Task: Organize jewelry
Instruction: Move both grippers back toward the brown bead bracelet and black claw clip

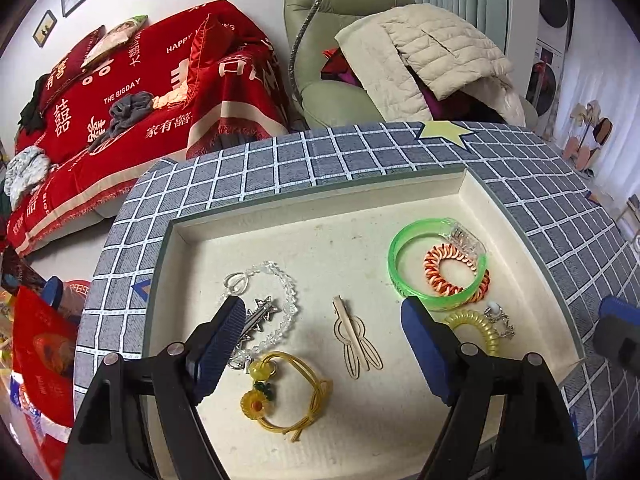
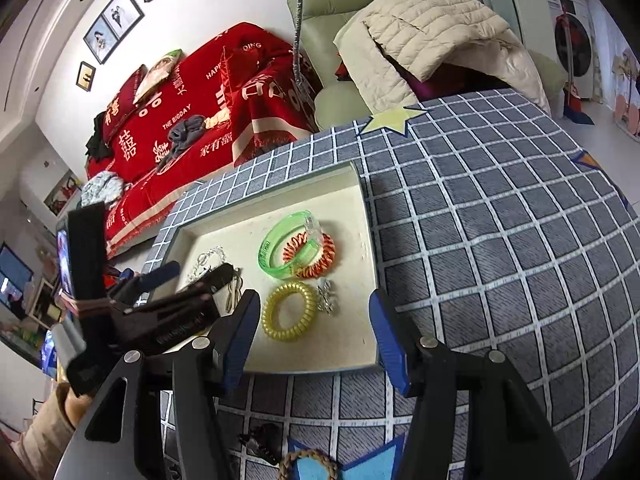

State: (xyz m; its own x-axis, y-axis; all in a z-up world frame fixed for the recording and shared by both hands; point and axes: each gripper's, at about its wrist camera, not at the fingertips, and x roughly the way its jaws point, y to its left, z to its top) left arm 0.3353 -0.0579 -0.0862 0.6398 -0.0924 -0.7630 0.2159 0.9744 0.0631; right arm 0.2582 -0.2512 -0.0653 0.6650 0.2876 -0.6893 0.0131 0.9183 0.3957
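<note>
A cream tray [image 1: 460,196] sits on a checked cloth and holds the jewelry. My left gripper [image 1: 324,312] is open and empty above the tray, around a beige hair clip [image 1: 354,336]. A clear bead bracelet [image 1: 280,300], a silver star clip [image 1: 260,314] and a yellow flower hair tie [image 1: 288,396] lie by its left finger. A green bangle [image 1: 432,260] rests on an orange coil tie [image 1: 448,268]. My right gripper [image 2: 314,320] is open and empty over the tray's near edge, around a yellow coil tie [image 2: 286,312] and a silver chain [image 2: 328,298].
The checked cloth [image 2: 500,240] covers the table around the tray [image 2: 368,220]. A black clip [image 2: 260,444] and a braided ring on blue felt [image 2: 308,466] lie on the cloth near me. A red sofa [image 1: 140,92] and a green armchair [image 1: 344,60] stand behind.
</note>
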